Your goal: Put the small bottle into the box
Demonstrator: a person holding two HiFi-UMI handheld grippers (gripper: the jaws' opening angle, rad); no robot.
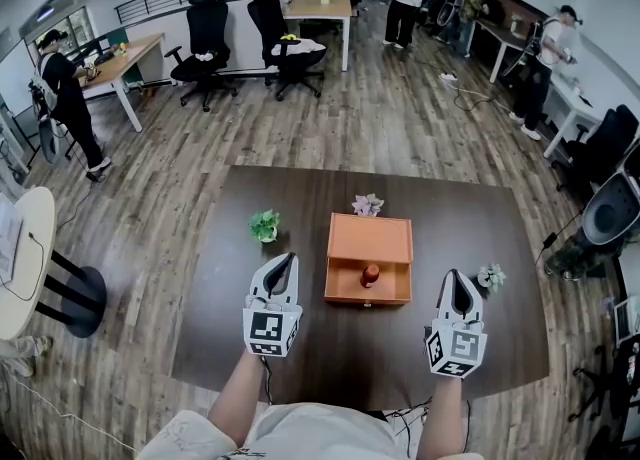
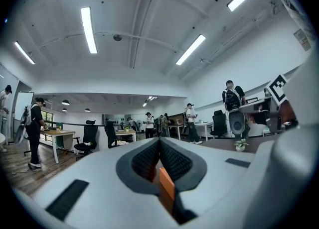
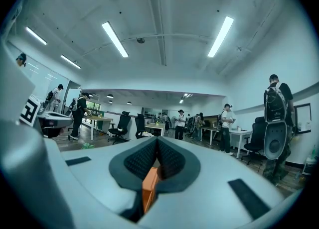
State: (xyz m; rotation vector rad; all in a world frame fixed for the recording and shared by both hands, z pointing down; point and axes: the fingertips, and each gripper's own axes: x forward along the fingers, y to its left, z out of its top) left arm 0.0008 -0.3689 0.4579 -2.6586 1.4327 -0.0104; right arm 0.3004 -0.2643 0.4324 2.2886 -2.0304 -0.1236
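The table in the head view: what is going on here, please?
A person holds one tool in each hand above the near edge of the dark table. The left tool and the right tool are both shut and hold nothing; they point away from the person, one on each side of the orange box. The small bottle already stands inside the open box. Neither tool touches the box. Three small potted plants stand around it on the table.

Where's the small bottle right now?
Head view: the small bottle sits inside the open orange box, mid-table, ahead of and between the left gripper and right gripper.
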